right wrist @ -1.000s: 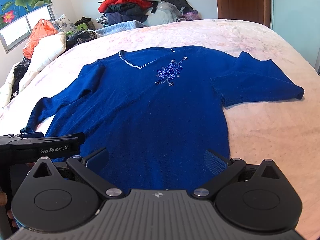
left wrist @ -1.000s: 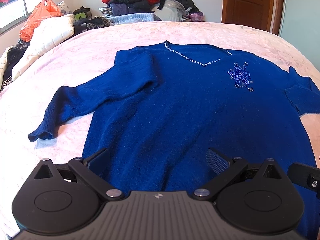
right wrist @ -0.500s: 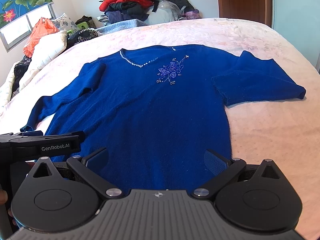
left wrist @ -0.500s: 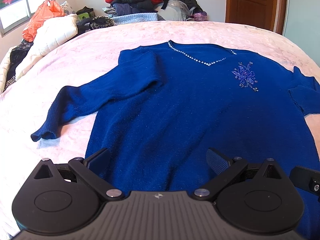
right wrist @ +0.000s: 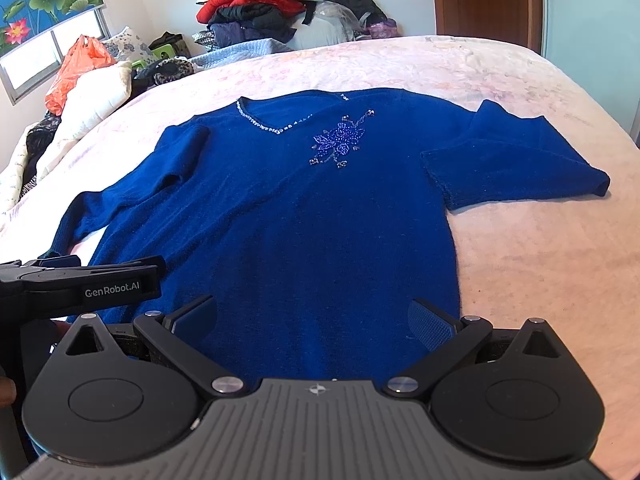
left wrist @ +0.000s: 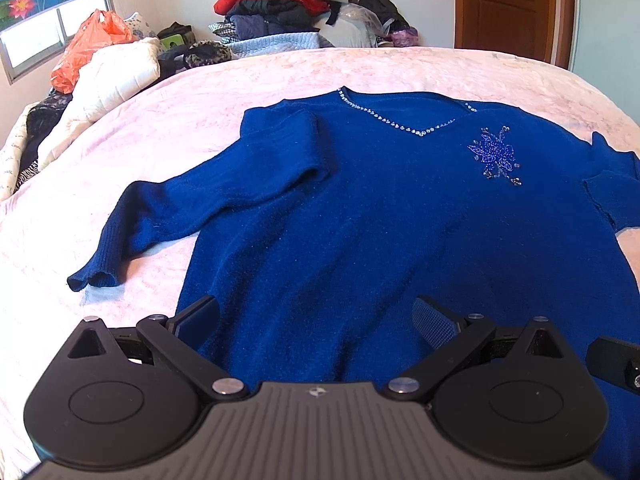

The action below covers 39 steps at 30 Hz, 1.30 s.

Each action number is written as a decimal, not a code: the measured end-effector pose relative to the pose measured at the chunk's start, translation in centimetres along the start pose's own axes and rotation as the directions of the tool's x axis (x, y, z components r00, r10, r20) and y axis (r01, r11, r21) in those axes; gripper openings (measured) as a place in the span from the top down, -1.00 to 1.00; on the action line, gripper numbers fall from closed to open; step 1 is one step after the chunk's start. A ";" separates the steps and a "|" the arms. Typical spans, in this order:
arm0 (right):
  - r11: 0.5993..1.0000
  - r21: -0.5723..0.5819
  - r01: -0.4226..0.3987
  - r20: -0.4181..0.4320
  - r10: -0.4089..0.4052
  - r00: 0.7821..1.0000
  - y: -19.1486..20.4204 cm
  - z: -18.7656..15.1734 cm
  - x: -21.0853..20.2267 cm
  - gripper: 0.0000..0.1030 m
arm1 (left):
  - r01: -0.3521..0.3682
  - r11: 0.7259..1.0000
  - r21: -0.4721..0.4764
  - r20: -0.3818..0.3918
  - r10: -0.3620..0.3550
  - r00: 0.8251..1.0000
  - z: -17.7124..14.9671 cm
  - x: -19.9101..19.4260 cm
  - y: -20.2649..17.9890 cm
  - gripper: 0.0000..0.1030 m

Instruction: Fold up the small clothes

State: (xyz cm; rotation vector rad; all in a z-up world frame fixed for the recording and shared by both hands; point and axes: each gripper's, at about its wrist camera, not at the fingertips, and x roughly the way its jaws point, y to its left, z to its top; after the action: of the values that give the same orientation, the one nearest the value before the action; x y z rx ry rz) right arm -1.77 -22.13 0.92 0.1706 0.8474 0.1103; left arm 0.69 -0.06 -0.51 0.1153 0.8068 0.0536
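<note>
A home bedroom: pink bed (left wrist: 400,68), clothes pile (left wrist: 288,12) by the wall, wooden door (left wrist: 508,4), window (right wrist: 52,56).

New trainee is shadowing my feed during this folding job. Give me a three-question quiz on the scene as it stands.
1. True or false: the blue sweater lies front side up on the pink bedspread.
2. Multiple choice: how do the left tool and right tool stand? A) both shut on the hem; B) both open, holding nothing; C) one open, one shut.
3. Fill in: the beaded flower sits just below the ______ neckline.

Key: 1 true, the flower and neckline trim face up. 2 B, each tool's fingers are spread above the sweater's lower part. 3 V-shaped, edged with rhinestones.
</note>
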 end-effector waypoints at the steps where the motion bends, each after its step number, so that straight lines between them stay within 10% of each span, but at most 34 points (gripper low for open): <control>1: 1.000 -0.002 0.000 0.006 0.000 1.000 0.0 0.0 0.0 -0.99 | 0.000 1.000 0.001 0.001 0.000 1.000 0.0 0.0 -0.1 -1.00; 25: 0.975 -0.214 0.050 0.177 -0.012 0.984 -0.9 0.2 0.0 -0.99 | 0.024 0.998 0.059 -0.008 -0.024 1.000 1.8 2.1 -2.8 -1.00; 39: 0.896 -0.292 0.335 0.283 -0.254 0.925 -8.0 1.9 2.4 -0.68 | 0.089 0.992 0.089 -0.001 -0.089 0.996 2.8 3.0 -4.5 -1.00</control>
State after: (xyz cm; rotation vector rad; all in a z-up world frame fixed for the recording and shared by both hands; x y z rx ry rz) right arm 1.47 -29.72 -1.18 -0.2649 0.5940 -0.0542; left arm 4.77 -4.52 -1.31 0.1631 0.8105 -0.0665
